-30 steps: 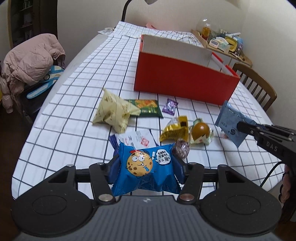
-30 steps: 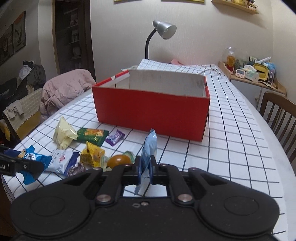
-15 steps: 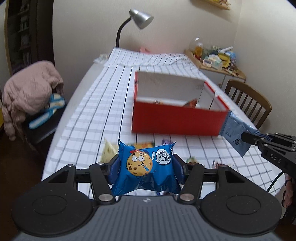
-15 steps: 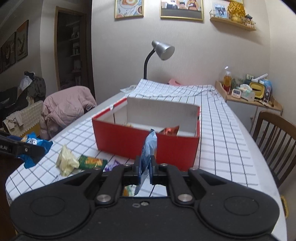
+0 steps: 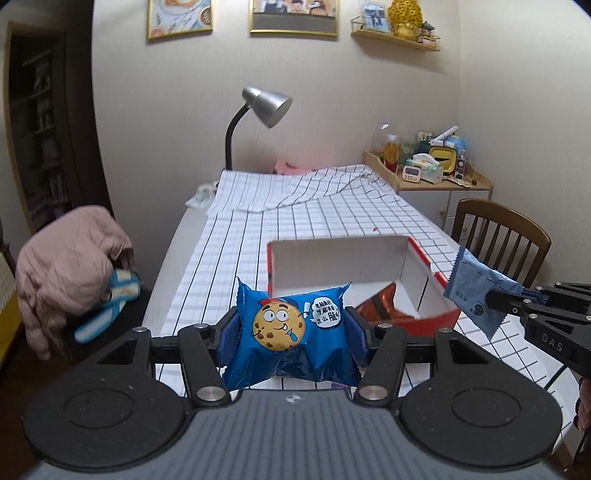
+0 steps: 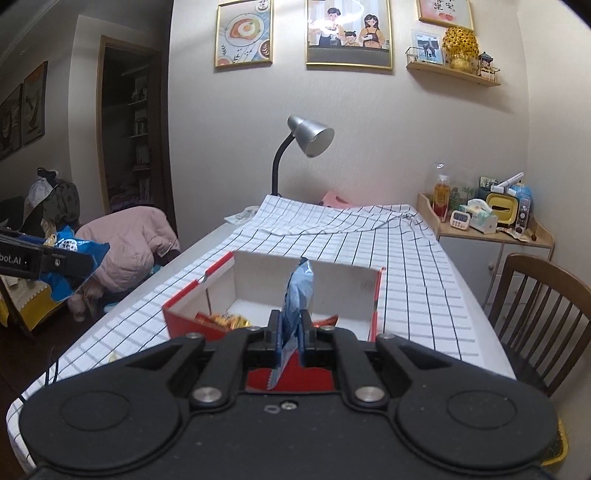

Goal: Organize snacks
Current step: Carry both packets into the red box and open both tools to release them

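Blue cookie packet sits clamped between left gripper fingers.

Beige wall with framed pictures, grey desk lamp, wooden chair, checked tablecloth

- The blue cookie packet, printed with a cartoon cookie face and a white speech bubble, is sitting face-up and crumpled, clamped at its two ends above the near left corner of the box.
- The pale blue sachet, flat with serrated edges, is hanging in the air over the box's right wall, pinched at one end and tilting; in the right wrist view it is standing edge-on.
- The red box, white inside and open-topped, is resting on the checked tablecloth.
- Shiny red and orange wrappers are lying inside the box at its near end.
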The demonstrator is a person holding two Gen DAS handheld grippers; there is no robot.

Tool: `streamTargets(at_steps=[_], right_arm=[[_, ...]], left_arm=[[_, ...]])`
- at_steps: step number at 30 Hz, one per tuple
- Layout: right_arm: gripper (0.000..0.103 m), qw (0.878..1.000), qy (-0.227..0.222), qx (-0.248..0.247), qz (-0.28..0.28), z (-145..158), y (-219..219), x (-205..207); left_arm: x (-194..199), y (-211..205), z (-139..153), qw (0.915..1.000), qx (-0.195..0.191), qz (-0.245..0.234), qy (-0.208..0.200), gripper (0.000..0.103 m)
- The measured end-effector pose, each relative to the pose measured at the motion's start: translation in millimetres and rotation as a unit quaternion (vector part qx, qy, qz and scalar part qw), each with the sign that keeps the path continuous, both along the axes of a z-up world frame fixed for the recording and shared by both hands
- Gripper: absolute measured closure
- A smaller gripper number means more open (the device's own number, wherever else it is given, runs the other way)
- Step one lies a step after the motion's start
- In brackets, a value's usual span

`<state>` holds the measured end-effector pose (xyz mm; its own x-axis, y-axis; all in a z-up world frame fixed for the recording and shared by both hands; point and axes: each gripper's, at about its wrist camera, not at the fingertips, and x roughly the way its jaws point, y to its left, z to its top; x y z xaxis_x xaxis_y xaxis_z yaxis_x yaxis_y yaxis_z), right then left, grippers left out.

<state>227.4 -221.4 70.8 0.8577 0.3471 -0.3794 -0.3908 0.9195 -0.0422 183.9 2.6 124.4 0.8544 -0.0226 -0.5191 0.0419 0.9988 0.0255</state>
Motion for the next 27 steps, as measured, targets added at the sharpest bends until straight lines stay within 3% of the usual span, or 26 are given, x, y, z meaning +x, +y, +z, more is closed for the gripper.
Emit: streamTargets(at_steps=[8,18,27], right_arm=[[0.096,1.0,0.002,-0.011,-0.023,7.5,4.6,38.8],[0.096,0.998,0.044,-0.017,-0.046,-6.6,6.5,98.6],[0.097,0.994,0.079,-0.038,-0.066,-30.9,10.8,141.9]], left_arm=[[44.9,-19.1,7.3,0.9996,0.027,-0.003,-0.005,0.045],[119.9,-33.4,-1.3,0.9988,0.041,-0.004,0.025,0.045],[184.1,-45.0,-29.5,0.9967,0.052,0.003,0.062,0.045]])
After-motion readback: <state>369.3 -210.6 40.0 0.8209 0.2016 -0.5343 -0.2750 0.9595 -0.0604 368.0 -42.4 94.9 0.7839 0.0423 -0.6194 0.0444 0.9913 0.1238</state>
